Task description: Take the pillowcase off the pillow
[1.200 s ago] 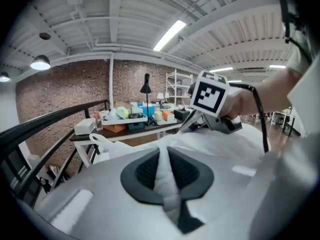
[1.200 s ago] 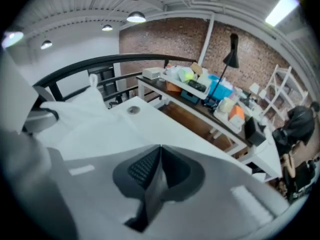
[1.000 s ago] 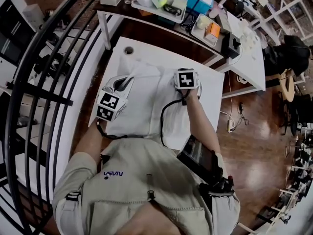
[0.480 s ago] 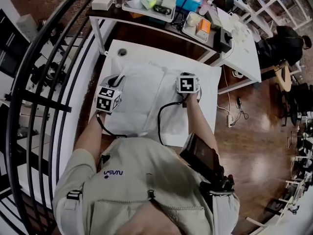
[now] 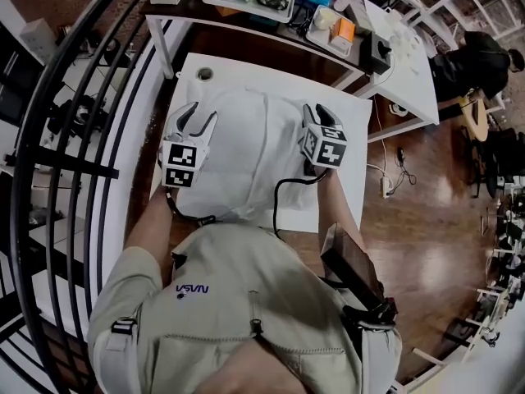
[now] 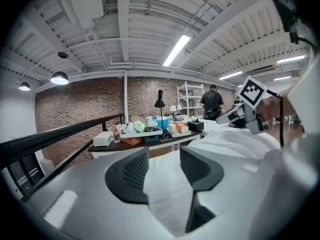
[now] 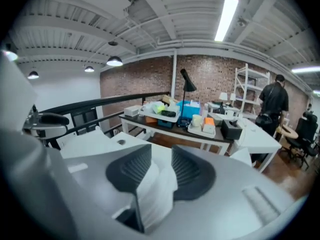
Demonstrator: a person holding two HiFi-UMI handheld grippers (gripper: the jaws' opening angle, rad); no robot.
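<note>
Jaws loose around the white fabric pillowcase [image 5: 246, 150]

We see that the jaws of the left gripper [image 5: 200, 115] and the right gripper [image 5: 315, 113] have just been opening and stand apart, each with a slack fold between; the pillowcase lies heaped on the white bench [image 5: 354, 125].

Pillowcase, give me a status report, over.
Left gripper, right gripper: fingers just opening, pillowcase fabric loose between each pair. Pillowcase heaped on white table between grippers. Nothing in the way.
</note>
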